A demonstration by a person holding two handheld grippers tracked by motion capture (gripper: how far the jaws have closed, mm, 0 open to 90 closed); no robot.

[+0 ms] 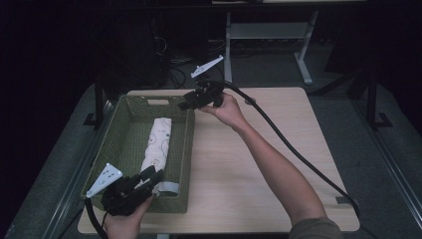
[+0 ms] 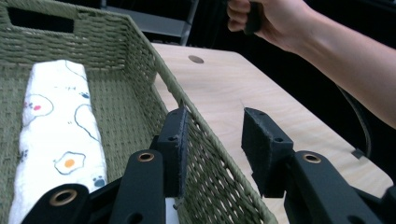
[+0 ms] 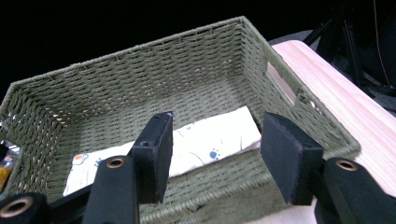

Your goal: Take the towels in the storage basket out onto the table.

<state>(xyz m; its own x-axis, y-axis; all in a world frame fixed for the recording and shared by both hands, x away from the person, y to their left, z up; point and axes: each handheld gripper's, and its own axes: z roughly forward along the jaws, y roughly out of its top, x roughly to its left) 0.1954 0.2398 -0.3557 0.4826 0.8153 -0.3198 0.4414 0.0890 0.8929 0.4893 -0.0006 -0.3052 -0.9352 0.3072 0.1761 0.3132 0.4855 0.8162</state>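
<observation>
Folded white cloth with fried-egg and paw prints lying flat inside green woven rectangular basket on pale wooden table. Left gripper jaws apart, straddling basket's side wall, apparently not pressing it. Right gripper jaws apart and empty above basket's far rim. Round hole in tabletop clear in left gripper view.

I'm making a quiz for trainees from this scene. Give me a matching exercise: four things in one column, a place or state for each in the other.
Things:
1 folded printed cloth
2 woven green basket
3 left gripper
4 right gripper

Places or states:
A at the basket's near right corner, jaws open
B lying inside the basket
C on the table's left part
D by the basket's far right corner, jaws open

Pairs: 1-B, 2-C, 3-A, 4-D
</observation>
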